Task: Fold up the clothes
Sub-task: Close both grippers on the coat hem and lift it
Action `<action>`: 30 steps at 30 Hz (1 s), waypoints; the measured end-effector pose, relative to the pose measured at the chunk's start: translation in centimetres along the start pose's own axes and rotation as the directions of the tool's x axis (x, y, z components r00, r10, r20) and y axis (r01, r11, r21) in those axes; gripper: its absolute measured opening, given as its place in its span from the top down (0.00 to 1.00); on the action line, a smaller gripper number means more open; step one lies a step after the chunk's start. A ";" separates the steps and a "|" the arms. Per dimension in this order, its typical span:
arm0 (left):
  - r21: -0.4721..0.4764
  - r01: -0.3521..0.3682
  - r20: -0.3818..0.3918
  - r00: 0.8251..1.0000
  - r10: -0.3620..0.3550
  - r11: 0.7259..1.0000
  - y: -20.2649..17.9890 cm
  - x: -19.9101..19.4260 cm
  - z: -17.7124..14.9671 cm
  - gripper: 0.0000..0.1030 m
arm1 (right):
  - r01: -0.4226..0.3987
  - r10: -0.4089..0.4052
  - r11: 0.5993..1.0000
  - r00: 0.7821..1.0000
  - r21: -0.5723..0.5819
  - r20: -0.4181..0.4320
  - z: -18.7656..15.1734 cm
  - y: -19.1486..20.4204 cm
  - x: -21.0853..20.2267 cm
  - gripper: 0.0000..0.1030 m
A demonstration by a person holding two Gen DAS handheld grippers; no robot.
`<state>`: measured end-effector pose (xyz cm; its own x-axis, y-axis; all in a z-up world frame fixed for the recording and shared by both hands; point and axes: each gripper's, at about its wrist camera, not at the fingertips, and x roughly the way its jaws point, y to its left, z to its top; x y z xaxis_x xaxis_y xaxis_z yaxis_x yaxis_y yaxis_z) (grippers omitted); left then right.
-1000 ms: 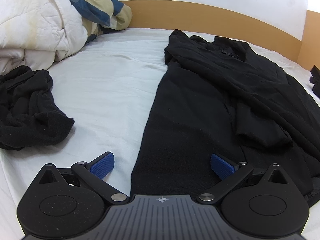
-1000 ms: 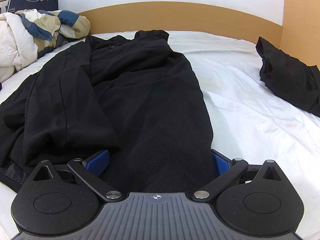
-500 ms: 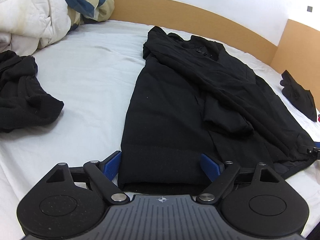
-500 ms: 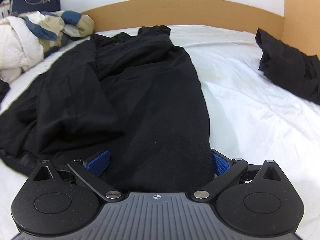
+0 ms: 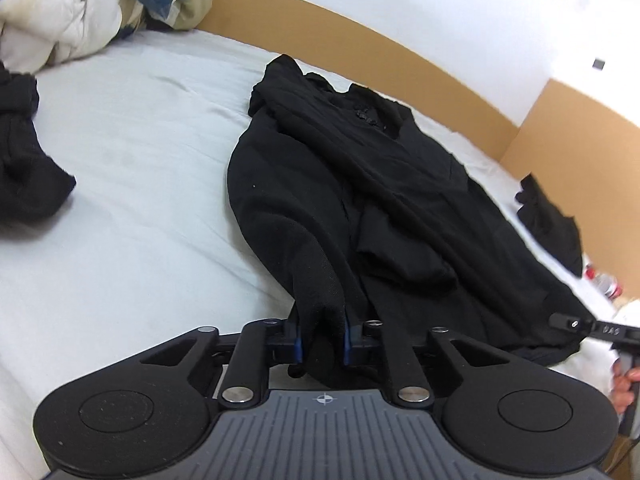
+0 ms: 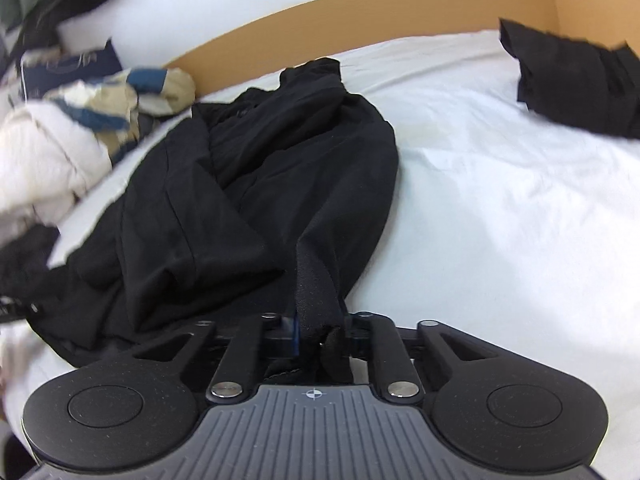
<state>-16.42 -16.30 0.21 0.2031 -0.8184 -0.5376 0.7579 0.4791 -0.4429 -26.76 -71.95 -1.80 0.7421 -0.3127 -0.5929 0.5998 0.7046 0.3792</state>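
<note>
Two grippers, left gripper (image 5: 321, 339) and right gripper (image 6: 318, 332), just squeezed shut on near hem corners of black garment (image 5: 360, 200); stretched long from bed (image 5: 140, 184) near edge toward headboard (image 5: 360, 36).

left tool (image 5: 321, 339), right tool (image 6: 319, 332), jaws just closed, pinching

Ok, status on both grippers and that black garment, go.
Left gripper and right gripper just closed, each shut on the hem of the black garment. Garment lies lengthwise on the bed. Nothing in the way.
</note>
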 end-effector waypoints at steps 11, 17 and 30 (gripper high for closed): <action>-0.025 0.133 0.060 0.990 -0.131 0.991 -0.4 -7.5 0.3 0.88 | -0.305 0.300 0.946 0.952 0.115 0.059 0.6 -2.0 -6.9 0.93; 0.031 0.123 0.064 0.990 -0.125 0.992 -1.0 -11.6 -2.2 0.88 | -0.355 0.356 0.927 0.934 0.122 0.019 -2.0 -3.1 -10.3 0.93; -0.005 0.238 0.021 0.971 -0.238 0.971 -2.4 -9.7 4.0 0.87 | -0.439 0.438 0.894 0.898 0.087 0.035 3.1 -1.4 -11.9 0.93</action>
<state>-17.74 -10.78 9.42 0.0296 -0.9154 -0.4015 0.7815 0.2716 -0.5616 -35.51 -71.14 6.94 0.9397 0.0054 -0.3420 0.2365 0.7123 0.6609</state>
